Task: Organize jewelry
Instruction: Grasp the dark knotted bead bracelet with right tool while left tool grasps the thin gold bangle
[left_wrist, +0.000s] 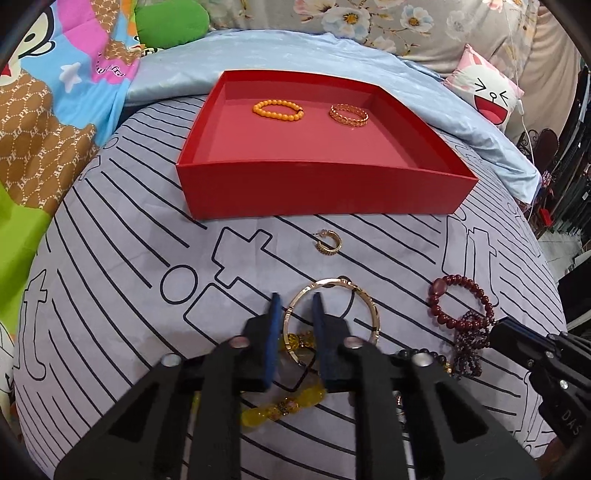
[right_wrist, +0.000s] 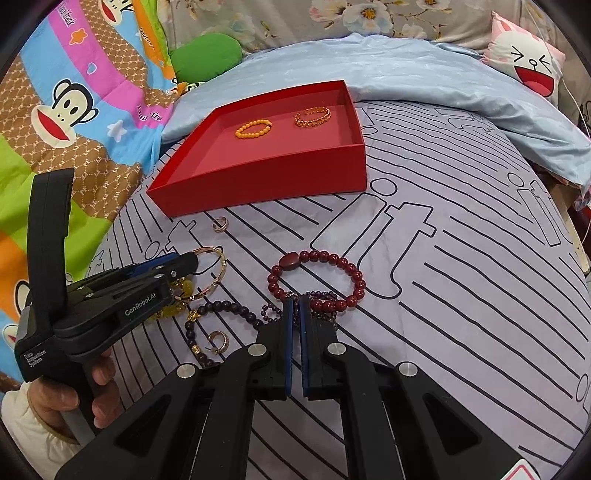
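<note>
- black linkage arms of each tool fill the lower edge of both wrist views, with round silver pivot pins on them.
- left gripper (left_wrist: 296, 301): blue-padded fingers (left_wrist: 274, 325) stand apart, straddling the left rim of the gold bangle (left_wrist: 334, 314); whether the pads touch the metal cannot be told. in the right wrist view its side reads "genrobot.ai", and the handle block reads "data acquisition system"; a bare hand (right_wrist: 55, 398) grips the handle.
- yellow bead bracelet (left_wrist: 284, 404) lies under and just behind the left tool's fingers, partly hidden by them.
- small gold hoop earring (left_wrist: 328, 242) lies on the bedsheet between the bangle and the red tray (left_wrist: 325, 192), apart from both.
- second gold hoop earring (right_wrist: 219, 341) lies inside the loop of a dark bead strand (right_wrist: 221, 308), left of the right tool.
- right gripper (right_wrist: 296, 306): fingers nearly pressed together, with a thin slit between the blue pads; their tips sit over a tangle of small dark purple beads (right_wrist: 321, 297) at the near edge of the dark red bead bracelet (right_wrist: 317, 278). whether anything is pinched cannot be told. in the left wrist view its body shows the letters "das".
- red tray holds an orange bead bracelet (left_wrist: 277, 109) at left and a gold chain-pattern bangle (left_wrist: 349, 115) at right, apart from each other.
- bedsheet (left_wrist: 122, 280): grey with black lines and outlined letters, "it" readable.
- cartoon monkey blanket (right_wrist: 74, 110) at far left, part of its script readable as "frank".
</note>
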